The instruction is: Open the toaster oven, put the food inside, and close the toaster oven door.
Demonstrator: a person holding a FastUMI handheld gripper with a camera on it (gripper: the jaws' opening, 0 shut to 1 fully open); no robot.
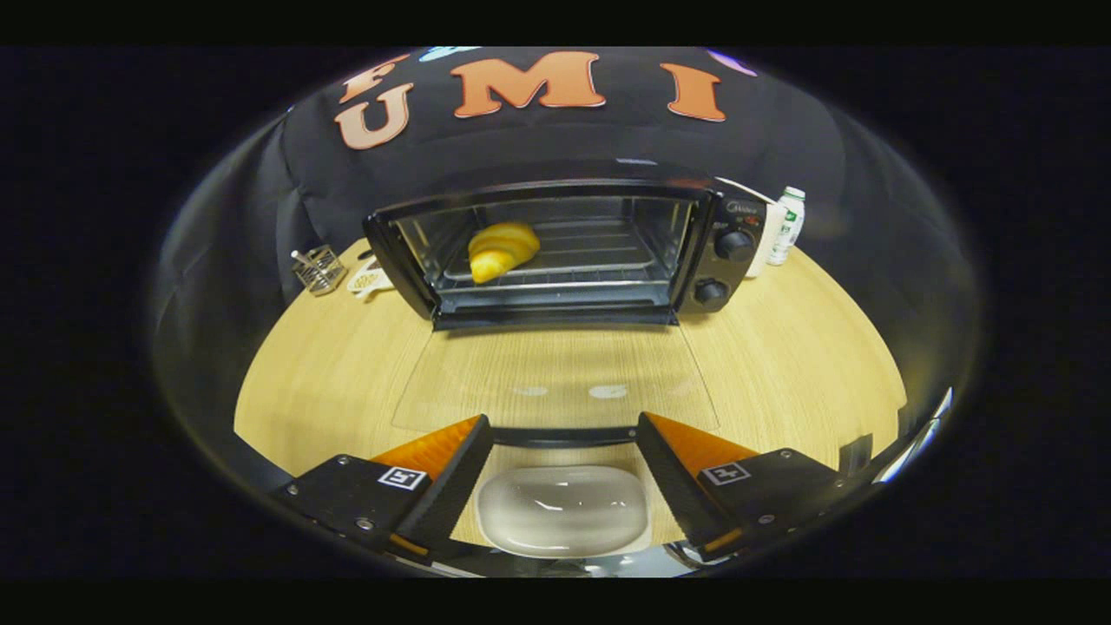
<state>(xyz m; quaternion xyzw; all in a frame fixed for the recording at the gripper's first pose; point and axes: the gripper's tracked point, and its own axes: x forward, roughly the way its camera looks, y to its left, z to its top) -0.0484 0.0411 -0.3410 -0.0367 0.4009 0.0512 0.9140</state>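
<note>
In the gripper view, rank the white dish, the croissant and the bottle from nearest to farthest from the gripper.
The gripper is open.
1. white dish, empty, between the fingers.
2. croissant, beyond the fingers, on the rack inside the toaster oven, past the lowered glass door.
3. bottle, farthest, behind the oven's knob side.

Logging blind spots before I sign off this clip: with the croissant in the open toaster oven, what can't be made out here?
- Toaster oven dial settings: too small to read.
- Croissant: its far side and where it meets the rack are hidden by its own body.
- Glass door: its handle is partly covered by the open gripper.
- White dish: near edge cut off.
- Bottle: partly behind the oven.
</note>
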